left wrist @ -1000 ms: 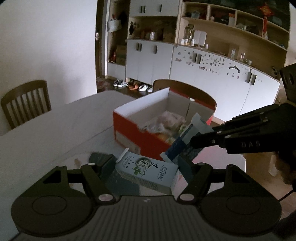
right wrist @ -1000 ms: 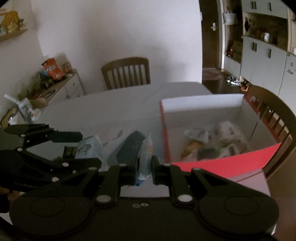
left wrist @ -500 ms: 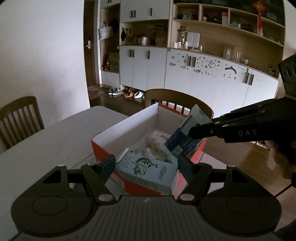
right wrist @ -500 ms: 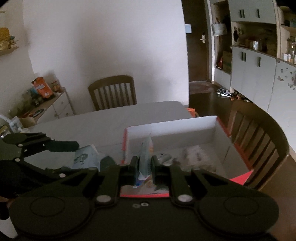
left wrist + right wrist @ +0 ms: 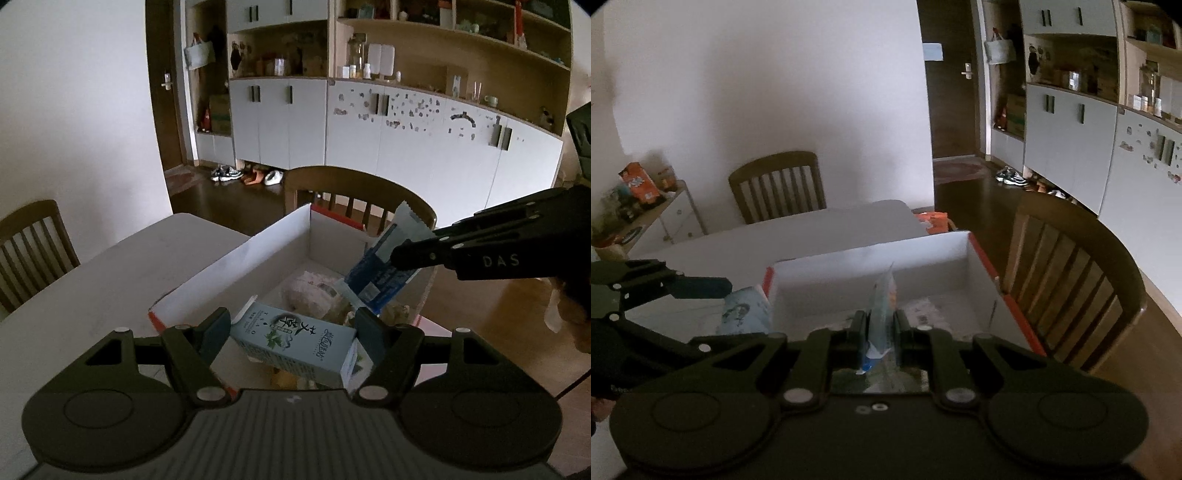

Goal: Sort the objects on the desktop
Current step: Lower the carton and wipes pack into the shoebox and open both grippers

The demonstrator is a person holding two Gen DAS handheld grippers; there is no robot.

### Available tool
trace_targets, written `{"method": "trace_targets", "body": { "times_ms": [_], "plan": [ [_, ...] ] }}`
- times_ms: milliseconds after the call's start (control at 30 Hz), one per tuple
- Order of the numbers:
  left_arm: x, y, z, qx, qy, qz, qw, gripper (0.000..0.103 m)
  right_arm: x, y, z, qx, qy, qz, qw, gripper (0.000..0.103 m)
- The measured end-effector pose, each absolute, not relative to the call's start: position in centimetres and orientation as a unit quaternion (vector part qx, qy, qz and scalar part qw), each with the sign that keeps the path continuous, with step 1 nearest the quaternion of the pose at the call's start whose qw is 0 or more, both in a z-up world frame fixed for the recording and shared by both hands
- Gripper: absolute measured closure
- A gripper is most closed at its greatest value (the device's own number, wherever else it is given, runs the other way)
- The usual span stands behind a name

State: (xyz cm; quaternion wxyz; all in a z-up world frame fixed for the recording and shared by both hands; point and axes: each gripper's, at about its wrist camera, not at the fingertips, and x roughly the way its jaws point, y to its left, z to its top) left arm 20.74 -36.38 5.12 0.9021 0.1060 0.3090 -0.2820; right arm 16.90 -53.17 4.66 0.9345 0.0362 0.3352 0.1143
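Over the open box (image 5: 236,266) on the surface (image 5: 92,288), a carton (image 5: 295,341) is held in the left tongs (image 5: 293,332) and a blue packet (image 5: 380,269) is pinched in the right tongs (image 5: 879,325); several things are already inside, both loads not yet dropped

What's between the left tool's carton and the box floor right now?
In the left wrist view, only air beneath the carton; lower down, wrapped snacks lie in the box.
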Motion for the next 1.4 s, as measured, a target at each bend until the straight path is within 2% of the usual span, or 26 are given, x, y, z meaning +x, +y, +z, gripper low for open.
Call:
{"method": "trace_targets", "body": {
  "times_ms": [333, 1233, 1333, 1400],
  "plan": [
    [24.5, -39.3, 2.5, 0.127, 0.339, -0.274, 0.891, 0.029, 19.6, -54.3, 2.5, 0.048, 0.361, 0.119, 0.924, 0.089],
    [29.4, -39.7, -2.3, 0.155, 0.396, -0.236, 0.874, 0.029, 22.2, -55.3, -3.5, 0.093, 0.428, 0.151, 0.886, 0.089],
    [29.5, -39.8, -2.2, 0.155, 0.399, -0.234, 0.873, 0.029, 22.4, -55.1, -3.6, 0.084, 0.434, 0.159, 0.883, 0.089],
    [29.6, -39.9, -2.2, 0.157, 0.400, -0.236, 0.872, 0.028, 22.3, -55.2, -3.4, 0.082, 0.432, 0.162, 0.883, 0.084]
  ]
}}
